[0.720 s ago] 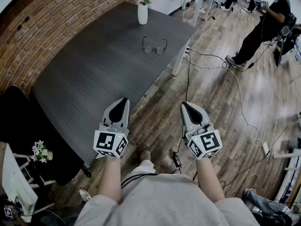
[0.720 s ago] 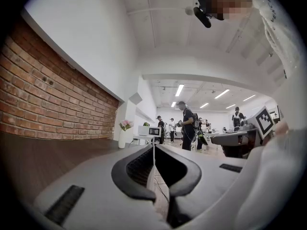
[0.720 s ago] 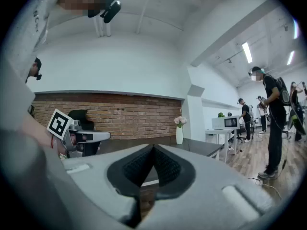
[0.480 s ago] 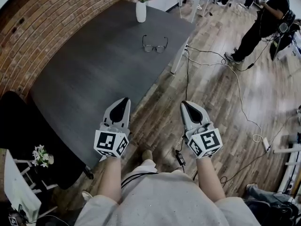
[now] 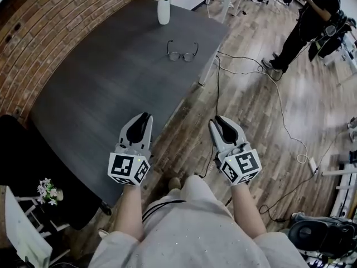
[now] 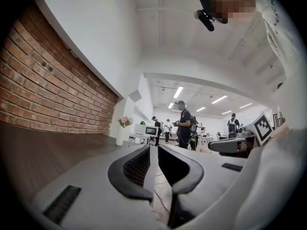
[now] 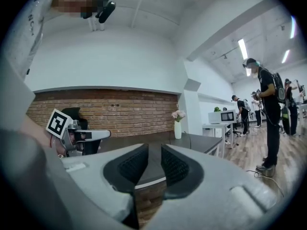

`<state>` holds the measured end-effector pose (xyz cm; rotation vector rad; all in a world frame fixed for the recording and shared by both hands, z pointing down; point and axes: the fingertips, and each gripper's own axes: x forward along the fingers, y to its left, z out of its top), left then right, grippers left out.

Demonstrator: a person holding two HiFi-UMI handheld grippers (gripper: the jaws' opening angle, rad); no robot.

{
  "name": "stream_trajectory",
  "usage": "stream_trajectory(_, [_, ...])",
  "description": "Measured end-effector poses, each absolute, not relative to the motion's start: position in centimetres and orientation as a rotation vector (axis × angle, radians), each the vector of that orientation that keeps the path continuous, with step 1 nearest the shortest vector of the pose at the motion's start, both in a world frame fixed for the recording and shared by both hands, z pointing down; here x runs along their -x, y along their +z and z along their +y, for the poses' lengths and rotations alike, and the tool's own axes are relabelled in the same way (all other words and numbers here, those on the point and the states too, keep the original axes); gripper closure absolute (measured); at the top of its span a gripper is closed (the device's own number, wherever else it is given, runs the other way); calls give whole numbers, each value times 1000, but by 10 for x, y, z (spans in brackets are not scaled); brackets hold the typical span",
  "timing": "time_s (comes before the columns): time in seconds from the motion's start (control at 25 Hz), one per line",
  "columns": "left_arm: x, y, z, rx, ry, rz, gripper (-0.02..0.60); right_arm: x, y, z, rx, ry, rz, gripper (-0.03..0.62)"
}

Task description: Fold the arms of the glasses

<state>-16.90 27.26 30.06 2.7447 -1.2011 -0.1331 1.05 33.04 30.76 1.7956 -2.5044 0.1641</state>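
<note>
The dark-rimmed glasses point(image 5: 182, 52) lie on the dark grey table point(image 5: 100, 94) near its far right edge. Their arms look spread open and point away from me. My left gripper point(image 5: 143, 118) hovers over the table's near right edge, far short of the glasses. My right gripper point(image 5: 220, 120) hangs beside it over the wooden floor. Both point level toward the far end. In the left gripper view the left gripper point(image 6: 153, 150) shows a narrow gap with nothing in it. In the right gripper view the right gripper point(image 7: 154, 151) is likewise slightly apart and empty.
A white vase of pink flowers point(image 5: 163, 10) stands at the table's far end. Cables point(image 5: 279, 116) trail over the floor to the right. A person in black point(image 5: 304, 27) stands at the far right. A black chair point(image 5: 17, 149) sits at the table's near left.
Both grippers keep nearly the same pose; the right one has drifted slightly left. The head view has shifted a little. The jaws look unchanged.
</note>
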Motion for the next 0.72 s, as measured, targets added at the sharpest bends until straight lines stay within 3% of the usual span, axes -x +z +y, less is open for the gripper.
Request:
stream_trajectory(0.16, [166, 305, 266, -2746, -108, -1179, 508, -13, 312, 322, -1795, 184, -2496, 510])
stream_trajectory(0.72, [153, 319, 166, -2687, -64, -1241, 508, -47, 323, 211, -1763, 233, -2507, 500])
